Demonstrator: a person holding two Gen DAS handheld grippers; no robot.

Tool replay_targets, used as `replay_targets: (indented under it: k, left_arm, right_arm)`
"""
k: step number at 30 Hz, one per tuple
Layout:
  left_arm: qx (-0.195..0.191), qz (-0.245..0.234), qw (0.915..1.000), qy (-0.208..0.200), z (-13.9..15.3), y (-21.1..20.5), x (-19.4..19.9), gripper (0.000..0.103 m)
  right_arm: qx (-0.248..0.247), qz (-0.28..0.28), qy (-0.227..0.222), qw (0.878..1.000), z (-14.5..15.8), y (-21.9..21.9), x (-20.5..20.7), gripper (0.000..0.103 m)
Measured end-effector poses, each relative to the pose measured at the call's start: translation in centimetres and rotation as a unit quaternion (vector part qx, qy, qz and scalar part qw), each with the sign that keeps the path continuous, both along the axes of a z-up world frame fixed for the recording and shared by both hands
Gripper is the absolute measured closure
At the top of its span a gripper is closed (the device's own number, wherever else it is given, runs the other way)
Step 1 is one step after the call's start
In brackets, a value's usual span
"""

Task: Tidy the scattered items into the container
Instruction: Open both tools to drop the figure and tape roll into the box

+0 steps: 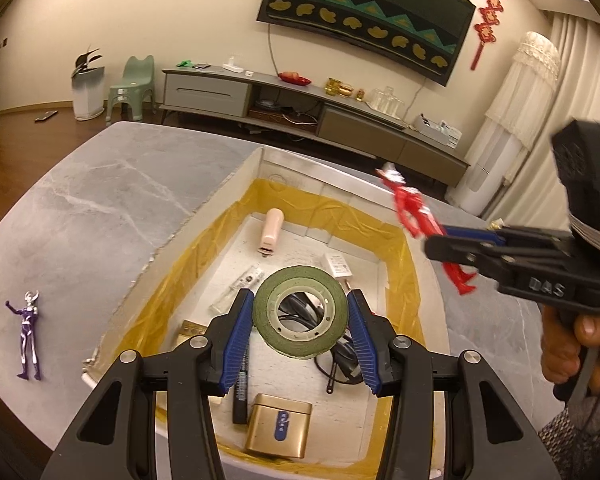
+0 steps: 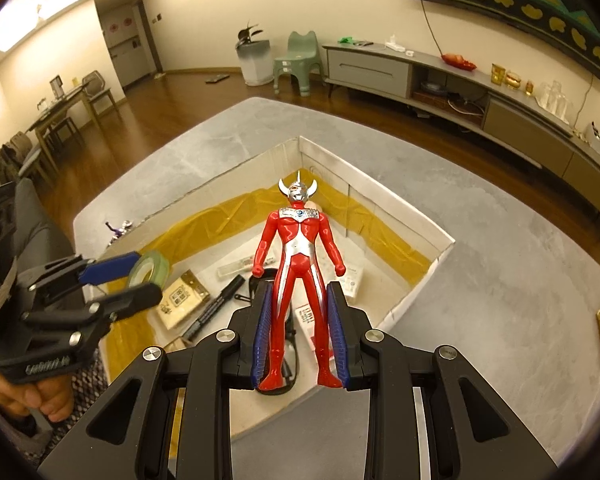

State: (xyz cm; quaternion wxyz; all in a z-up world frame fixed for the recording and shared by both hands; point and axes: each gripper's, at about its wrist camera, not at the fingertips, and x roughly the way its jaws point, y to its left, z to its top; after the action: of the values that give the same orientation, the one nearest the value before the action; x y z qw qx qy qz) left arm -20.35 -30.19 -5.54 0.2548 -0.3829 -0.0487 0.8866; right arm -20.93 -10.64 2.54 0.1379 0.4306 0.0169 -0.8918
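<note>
Left gripper (image 1: 300, 312): jaws parted wide, blue pads (image 1: 236, 336) on either side of a tape roll (image 1: 300, 310), pointing down. Right gripper (image 2: 300, 324): jaws clamped on the legs of a red figure (image 2: 298, 264). A hand (image 1: 568, 344) grips each handle.

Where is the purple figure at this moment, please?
In the left wrist view the purple figure lies on the grey table, outside the box, left of its left wall.

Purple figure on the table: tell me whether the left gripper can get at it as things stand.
Probably not yet. The purple figure lies in the open on the grey table, outside the box, with nothing over it, but the left gripper has its fingers shut on the green tape roll, so that must go first.
</note>
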Motion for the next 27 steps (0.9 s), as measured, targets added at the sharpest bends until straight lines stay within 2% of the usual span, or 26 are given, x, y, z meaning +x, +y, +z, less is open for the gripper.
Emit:
replay_targets:
  k: [13, 27]
  left_arm:
    - [-0.001, -0.039, 0.9992, -0.012, -0.9, 1.5, 0.3, 0.054]
    - [0.003, -0.046, 0.9982, -0.04, -1.8, 1.6, -0.5, 0.054]
  right_arm:
    - [0.062, 0.014, -0.026, 0.998, -0.5, -2.9, -4.4, 0.075]
    - [0.085, 0.02, -0.08, 0.993, -2.9, -4.6, -9.2, 0.074]
